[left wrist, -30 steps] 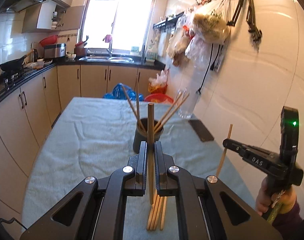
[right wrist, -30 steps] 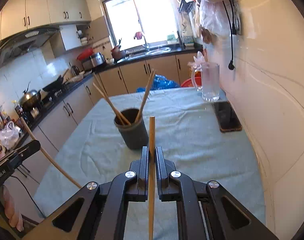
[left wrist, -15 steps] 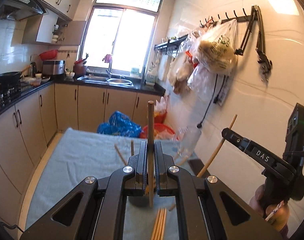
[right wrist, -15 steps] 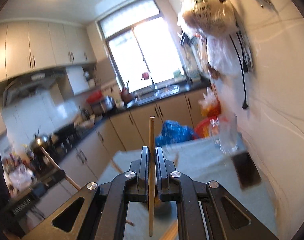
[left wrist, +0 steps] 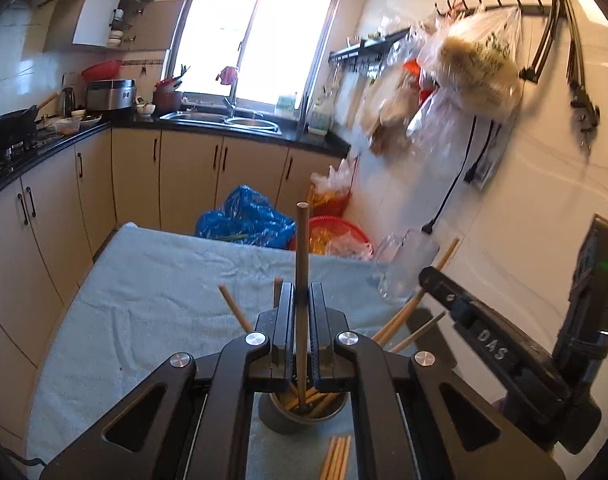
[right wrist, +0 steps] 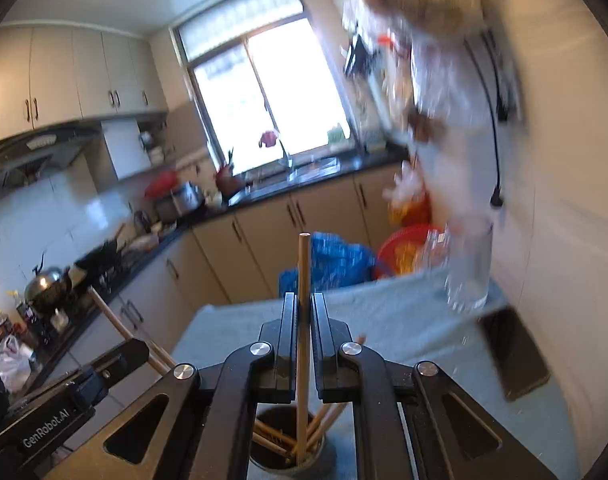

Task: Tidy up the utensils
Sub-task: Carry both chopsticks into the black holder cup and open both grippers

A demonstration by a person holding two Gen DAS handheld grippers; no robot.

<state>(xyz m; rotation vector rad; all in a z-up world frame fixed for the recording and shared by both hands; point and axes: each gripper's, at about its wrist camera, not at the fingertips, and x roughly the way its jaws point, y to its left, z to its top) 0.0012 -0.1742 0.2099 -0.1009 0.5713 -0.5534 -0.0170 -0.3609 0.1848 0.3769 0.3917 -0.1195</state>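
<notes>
My left gripper (left wrist: 302, 300) is shut on a wooden chopstick (left wrist: 302, 264), held upright with its lower end inside the dark round holder (left wrist: 304, 416), which has several chopsticks in it. My right gripper (right wrist: 304, 312) is shut on another chopstick (right wrist: 303, 280), also upright with its lower end in the same holder (right wrist: 286, 448). The right gripper also shows at the right of the left wrist view (left wrist: 436, 276), and the left gripper at the lower left of the right wrist view (right wrist: 132, 350). A few loose chopsticks (left wrist: 336, 458) lie on the cloth in front of the holder.
The table is covered by a pale blue cloth (left wrist: 144, 300). A glass mug (left wrist: 404, 268) and a dark phone (right wrist: 516, 352) lie near the right wall. Bags hang on the wall rack (left wrist: 476, 56). Cabinets and the sink counter (left wrist: 224, 120) stand beyond the table.
Both grippers have moved forward and over the holder, tilting up. Each chopstick's lower end has gone into the holder. Both jaws stay shut.
</notes>
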